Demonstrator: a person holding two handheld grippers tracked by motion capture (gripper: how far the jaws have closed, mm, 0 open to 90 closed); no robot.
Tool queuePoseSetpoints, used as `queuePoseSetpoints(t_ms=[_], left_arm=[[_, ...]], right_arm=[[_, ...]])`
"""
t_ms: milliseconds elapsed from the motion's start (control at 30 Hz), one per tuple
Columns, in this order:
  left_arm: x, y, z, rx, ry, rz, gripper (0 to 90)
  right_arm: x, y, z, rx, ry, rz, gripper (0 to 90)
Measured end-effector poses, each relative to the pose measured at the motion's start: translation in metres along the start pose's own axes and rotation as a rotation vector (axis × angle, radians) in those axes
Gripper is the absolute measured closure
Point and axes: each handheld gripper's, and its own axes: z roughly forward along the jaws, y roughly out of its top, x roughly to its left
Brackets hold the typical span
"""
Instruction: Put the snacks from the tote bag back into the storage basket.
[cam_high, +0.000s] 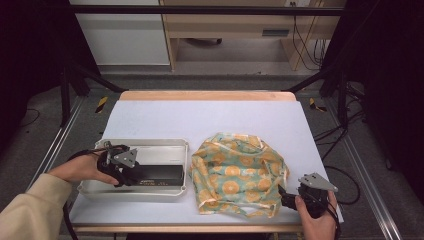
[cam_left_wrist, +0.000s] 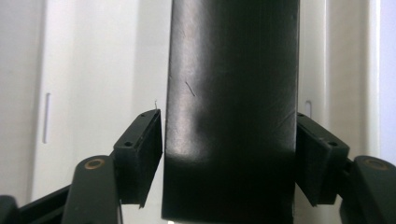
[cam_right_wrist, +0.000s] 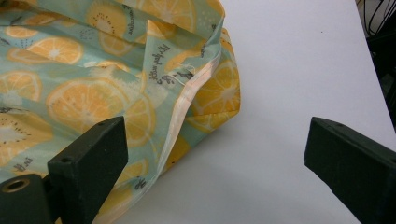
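White tabletop (cam_high: 165, 120): left gripper (cam_left_wrist: 229, 140) straddles black box (cam_left_wrist: 231, 93), unclamped; right gripper (cam_right_wrist: 215, 154) gapes beside illegibly lettered citrus-print bag (cam_right_wrist: 93, 70).

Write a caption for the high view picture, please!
Left gripper at a black box in a tray; right gripper open beside a fruit-print bag.

The tray (cam_high: 150, 145) sits on the desk (cam_high: 165, 117), left of the bag (cam_high: 237, 172) and just beside it. A box (cam_high: 160, 174) lies in the tray, toward its near wall. The left gripper (cam_high: 131, 176) is in the tray at the box's left end; the right gripper (cam_high: 284, 196) is at the bag's near right corner.
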Motion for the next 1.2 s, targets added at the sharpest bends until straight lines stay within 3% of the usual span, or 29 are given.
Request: queuePoseSetpoints(t_ms=[200, 567, 667, 833, 1000, 1067, 1200], left_arm=[[-0.005, 0.001, -0.008, -0.022, 0.033, -0.019, 22.8], [-0.013, 0.018, -0.023, -0.096, 0.104, -0.136, 11.1], [-0.016, 0.026, -0.021, -0.094, 0.122, -0.146, 9.1], [-0.029, 0.038, -0.021, -0.135, 0.156, -0.150, 7.7], [-0.038, 0.047, -0.027, -0.200, 0.177, -0.187, 7.1], [-0.042, 0.052, -0.023, -0.194, 0.192, -0.206, 7.0], [-0.052, 0.060, -0.019, -0.166, 0.217, -0.193, 6.8]], right_arm=[[0.000, 0.000, 0.000, 0.001, -0.002, 0.000, 6.6], [-0.002, 0.000, 0.001, -0.001, -0.001, 0.015, 6.5], [-0.003, -0.001, 0.002, 0.003, -0.002, 0.016, 6.5], [-0.001, 0.001, -0.001, -0.011, -0.007, 0.005, 6.4], [-0.003, 0.000, -0.001, -0.018, -0.011, 0.020, 6.4], [-0.004, 0.000, -0.001, -0.016, -0.014, 0.031, 6.4], [-0.001, 0.000, -0.003, -0.017, -0.011, 0.014, 6.4]])
